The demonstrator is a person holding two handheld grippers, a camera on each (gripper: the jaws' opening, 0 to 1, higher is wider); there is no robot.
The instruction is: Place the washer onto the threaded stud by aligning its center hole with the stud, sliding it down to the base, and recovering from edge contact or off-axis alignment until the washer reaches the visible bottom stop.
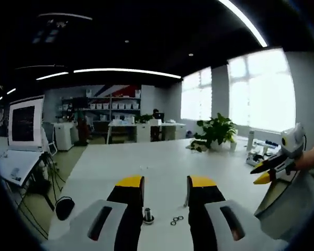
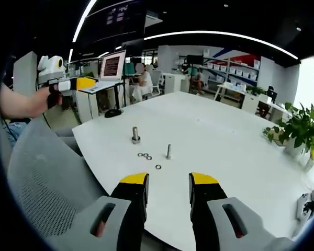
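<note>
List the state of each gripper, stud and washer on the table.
Left gripper: open, empty, above the table.
Right gripper: open, empty.
Thick stud: upright, no washer on it.
Thin stud: upright, bare.
Washers: lying flat on the table, loose.

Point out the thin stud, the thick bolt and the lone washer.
Thin stud (image 2: 168,151), right gripper view, mid-shaft.
Thick bolt (image 2: 135,135), right gripper view, upper shaft.
Lone washer (image 2: 158,167), right gripper view, its ring.
</note>
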